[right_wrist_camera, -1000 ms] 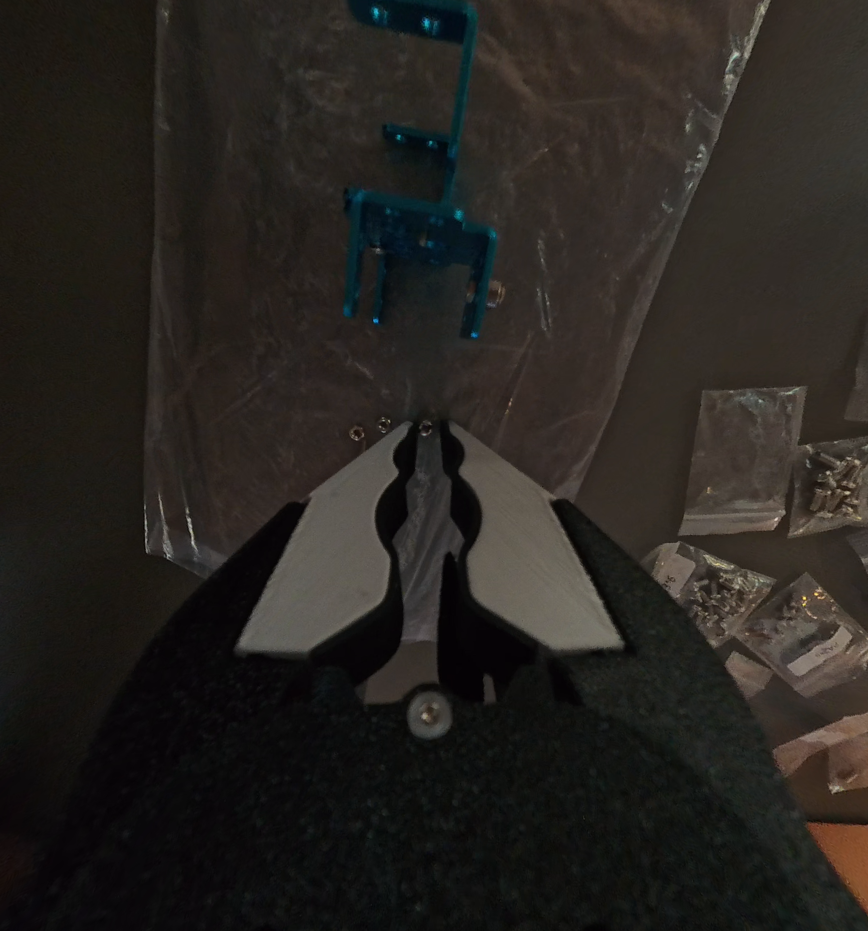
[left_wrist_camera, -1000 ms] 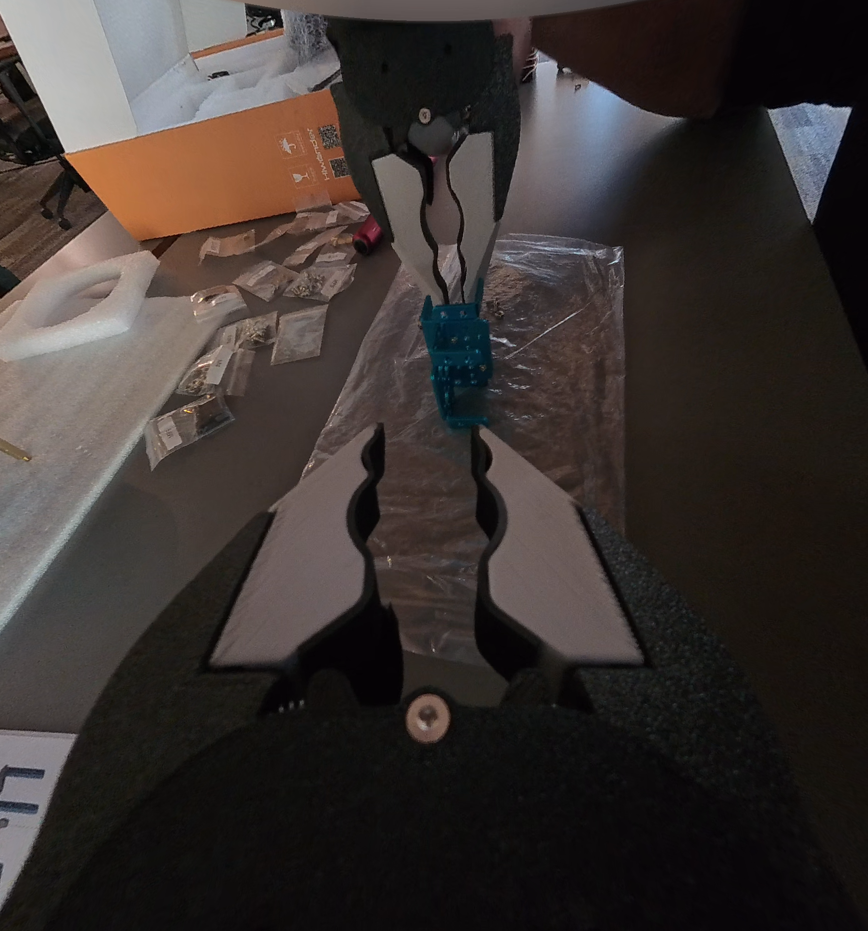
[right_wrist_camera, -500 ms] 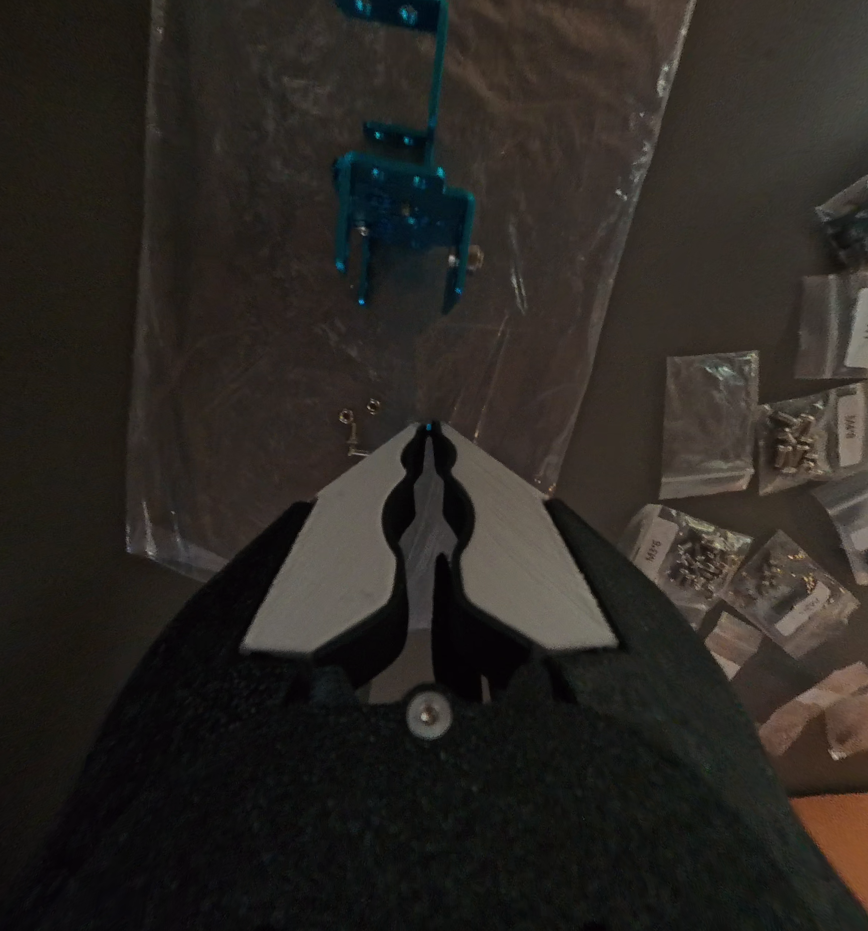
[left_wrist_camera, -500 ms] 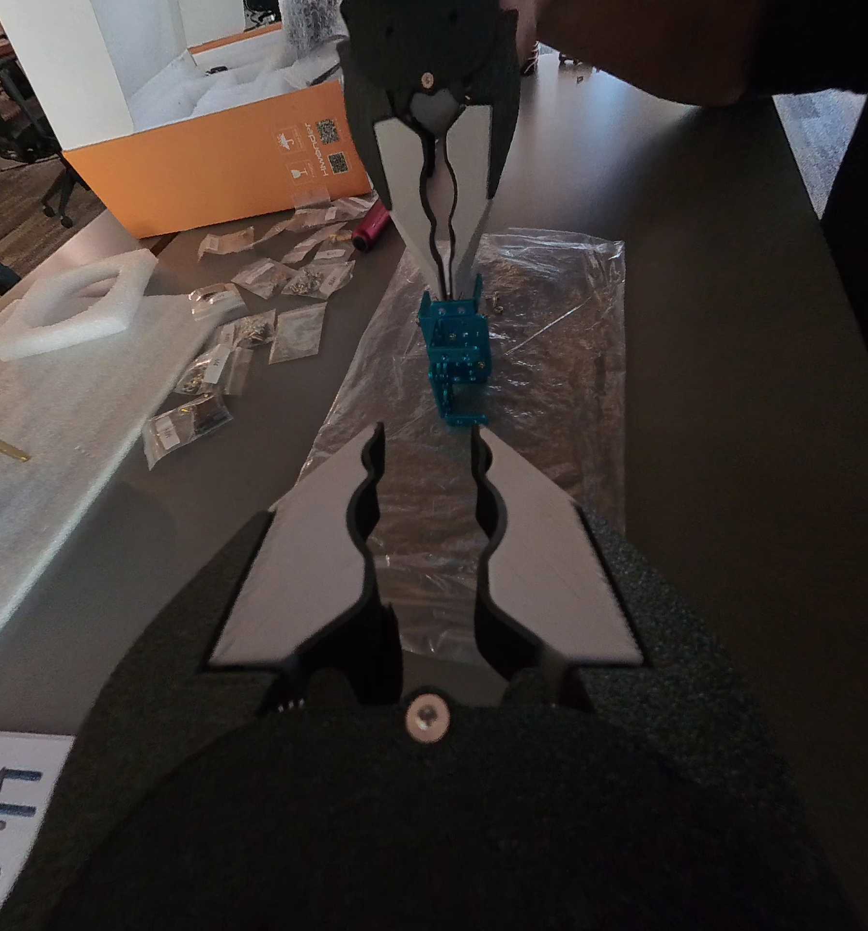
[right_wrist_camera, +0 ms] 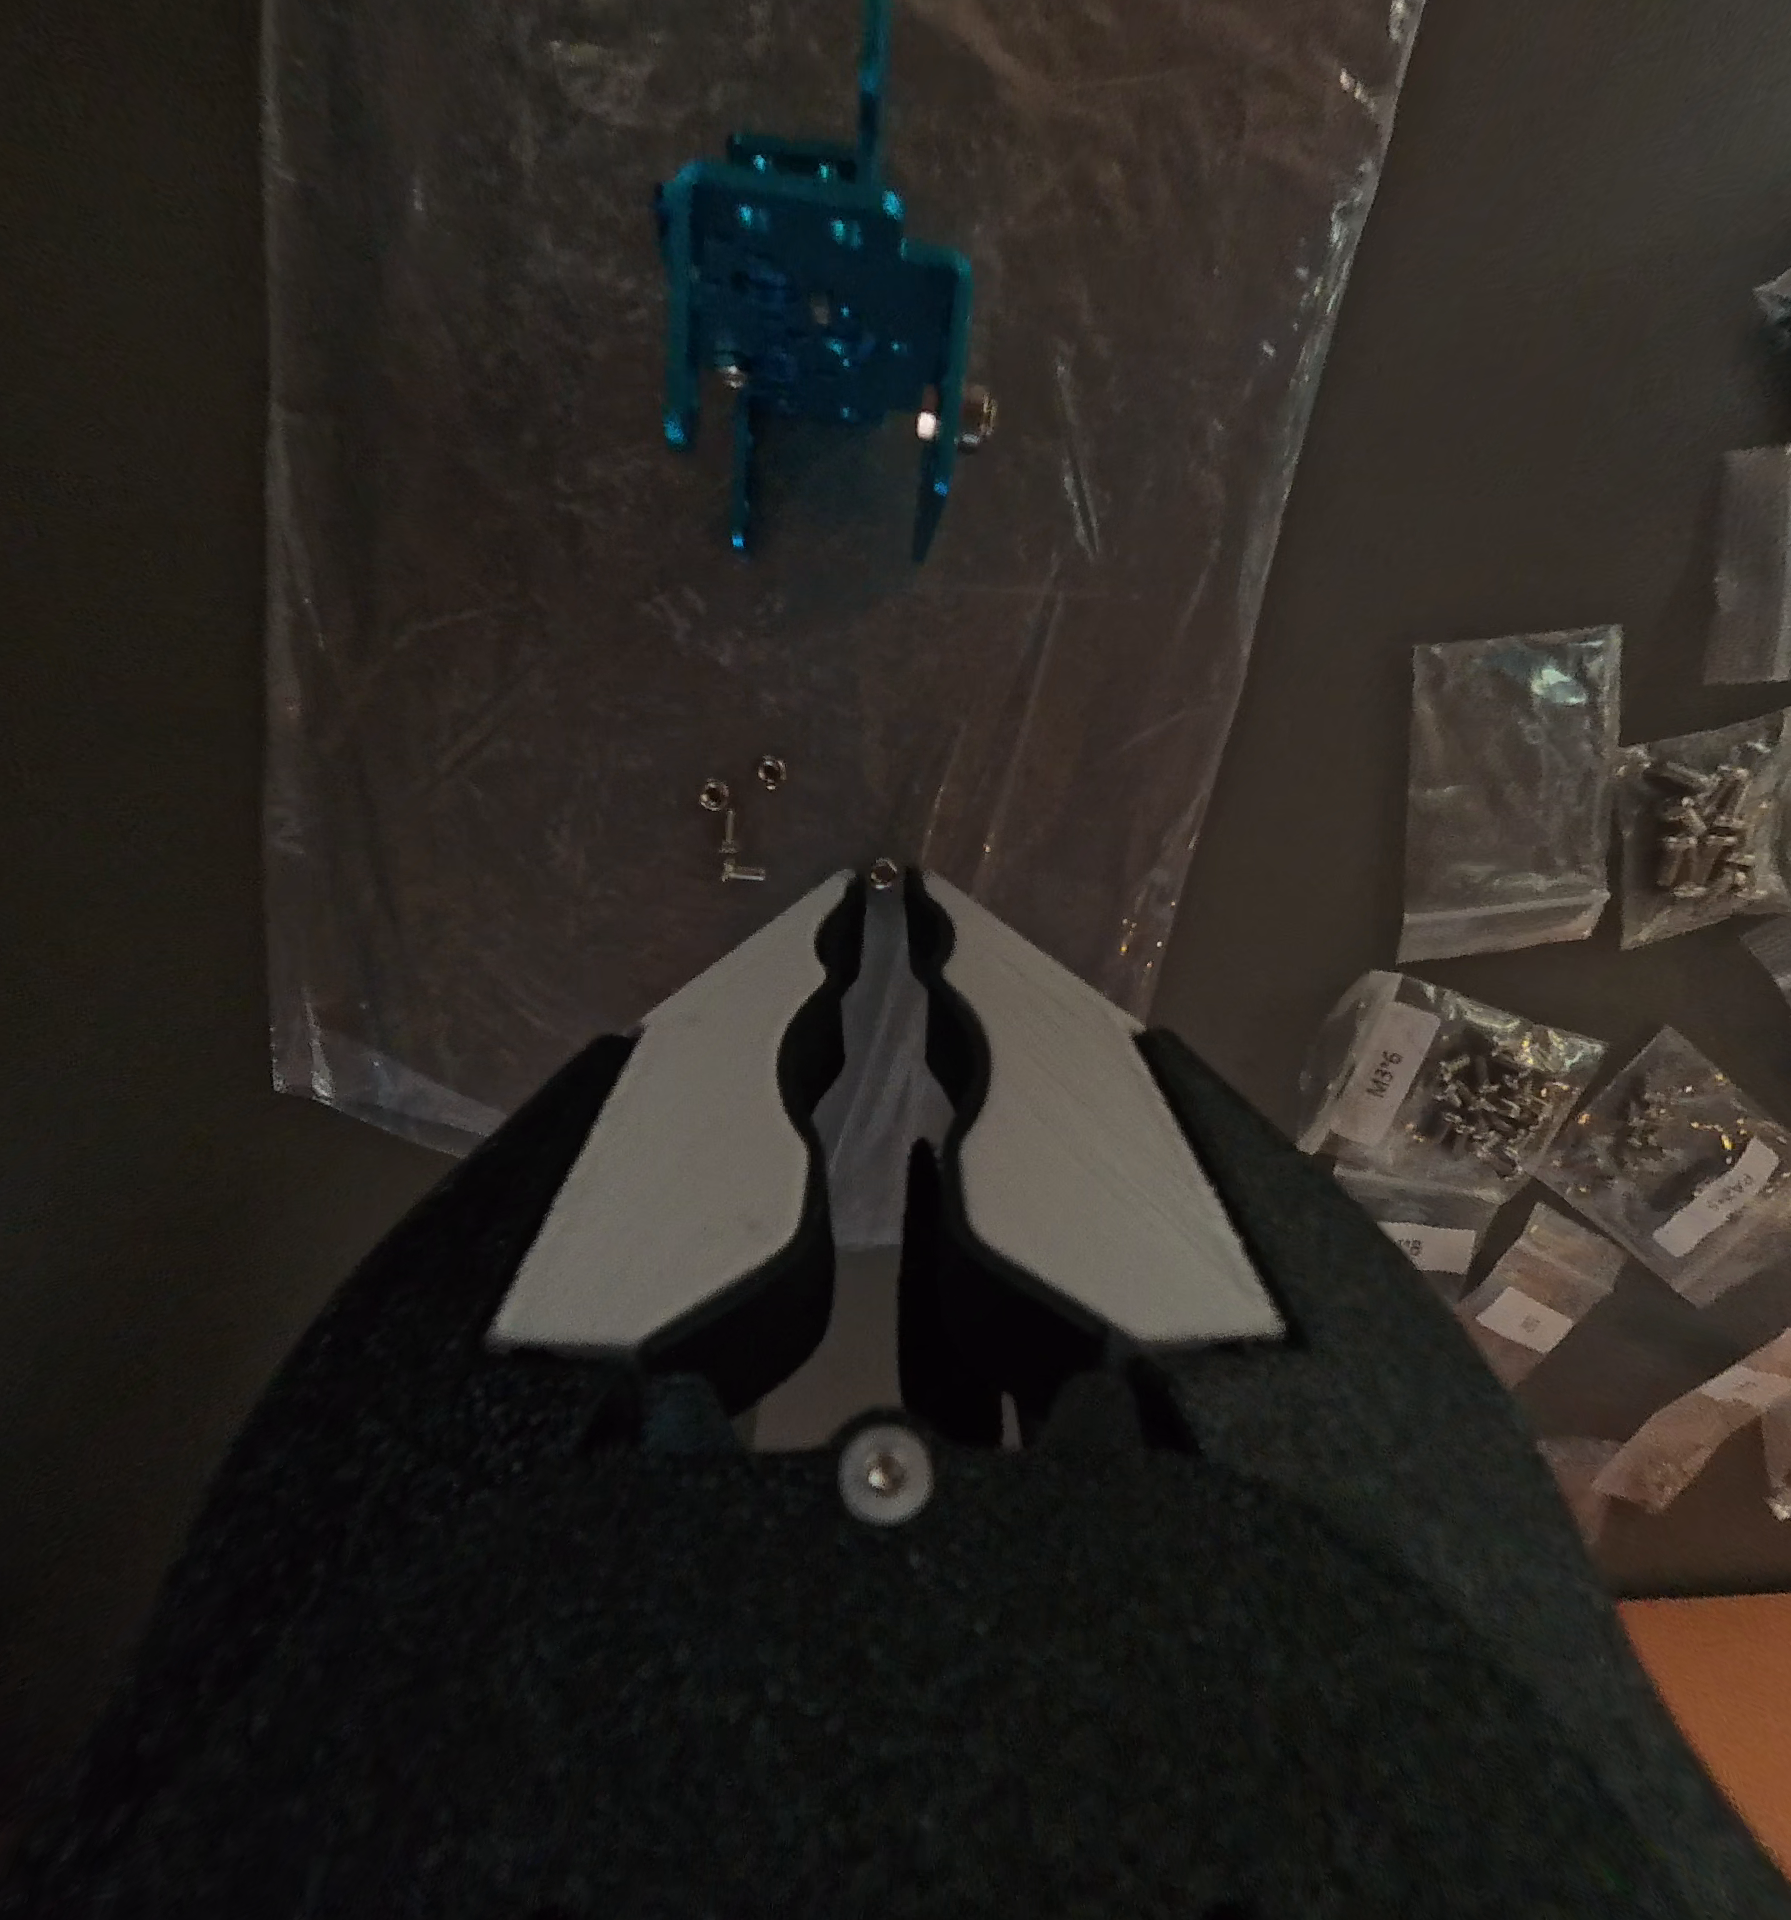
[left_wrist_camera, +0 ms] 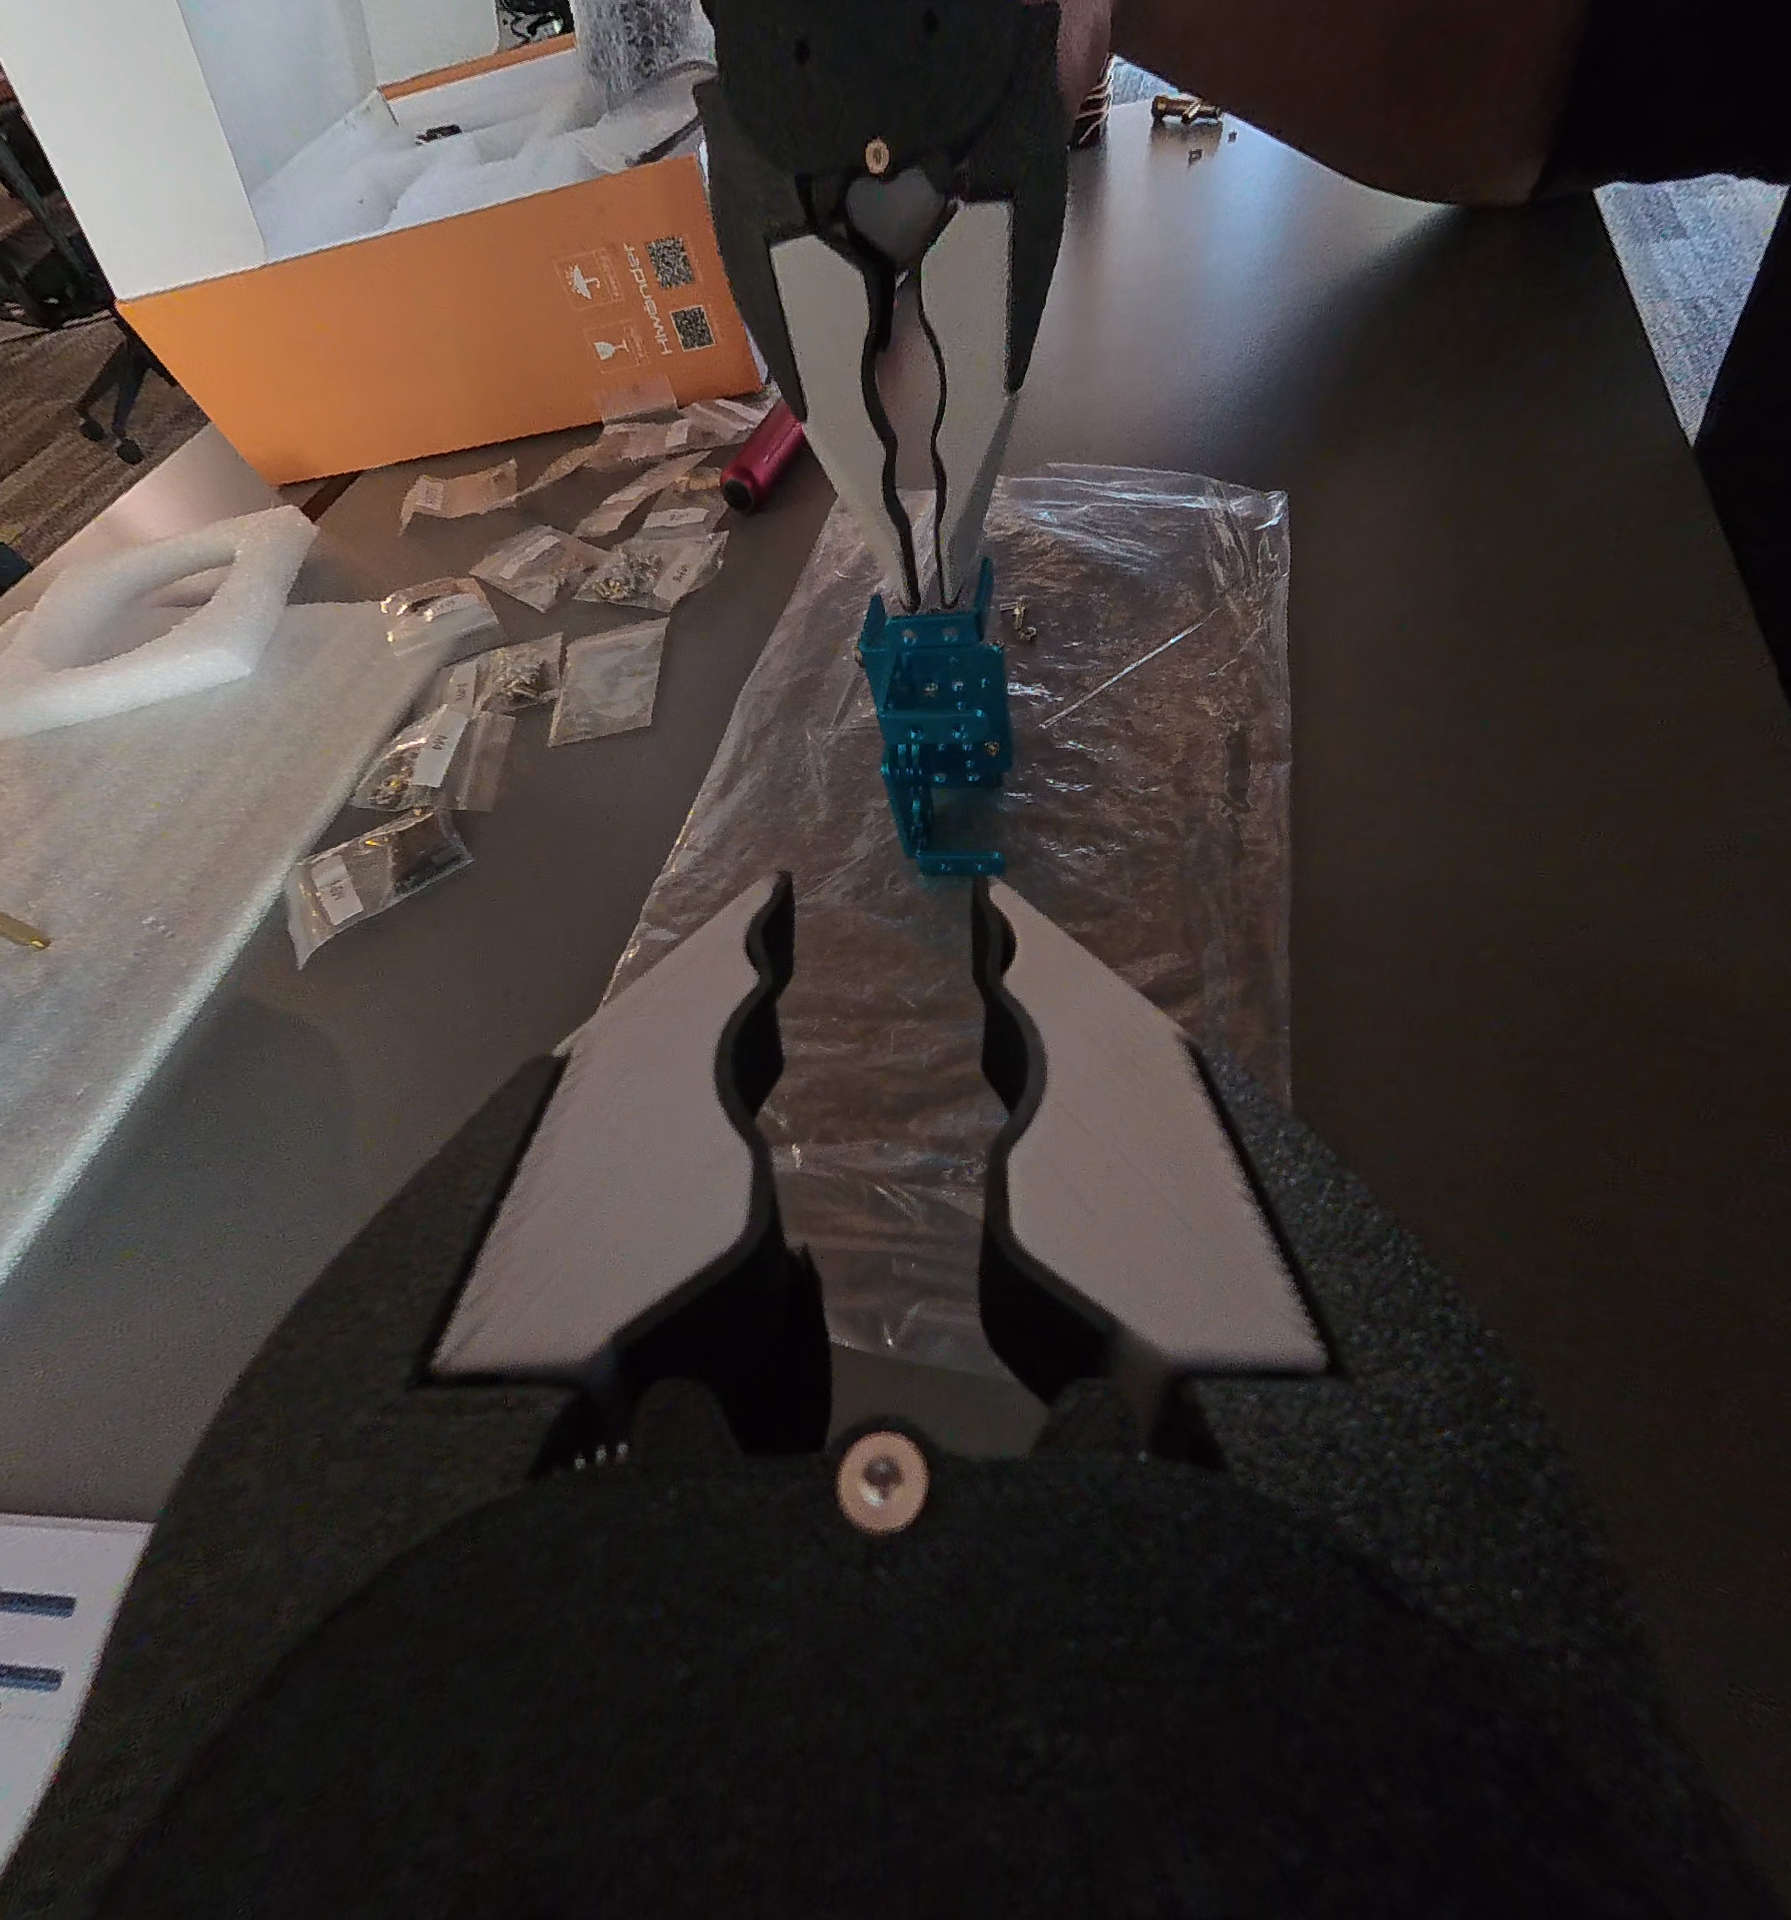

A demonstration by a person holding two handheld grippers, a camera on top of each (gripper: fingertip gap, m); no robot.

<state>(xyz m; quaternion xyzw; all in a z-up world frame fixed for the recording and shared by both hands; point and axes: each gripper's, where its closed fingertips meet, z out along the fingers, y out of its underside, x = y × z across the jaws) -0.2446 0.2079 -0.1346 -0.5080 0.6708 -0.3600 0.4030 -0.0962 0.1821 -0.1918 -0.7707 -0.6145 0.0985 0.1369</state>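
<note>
A blue metal bracket assembly (left_wrist_camera: 938, 727) lies on a clear plastic sheet (left_wrist_camera: 1161, 748) on the dark table. My left gripper (left_wrist_camera: 883, 899) is open and empty, just short of the bracket's near end. My right gripper (right_wrist_camera: 883, 900) is shut on a small nut (right_wrist_camera: 883, 902) at its tips, over the sheet (right_wrist_camera: 475, 623). The bracket (right_wrist_camera: 818, 332) lies ahead of it, and loose nuts and screws (right_wrist_camera: 735, 821) lie just left of its tips. In the left wrist view the right gripper (left_wrist_camera: 922, 597) points down at the bracket's far end.
An orange box (left_wrist_camera: 434, 301) with white foam stands at the back left. A white foam piece (left_wrist_camera: 143, 634) and several small bags of screws (left_wrist_camera: 517, 675) lie left of the sheet; the bags (right_wrist_camera: 1514, 800) also show right of the right gripper. A red cylinder (left_wrist_camera: 761, 462) lies near the box. The tips of one gripper are about 15 cm away from the tips of the other.
The right gripper has pinched one of the loose nuts, drawn a little away from the other nuts and tilted, so the bracket looks larger. The left gripper has not moved.
</note>
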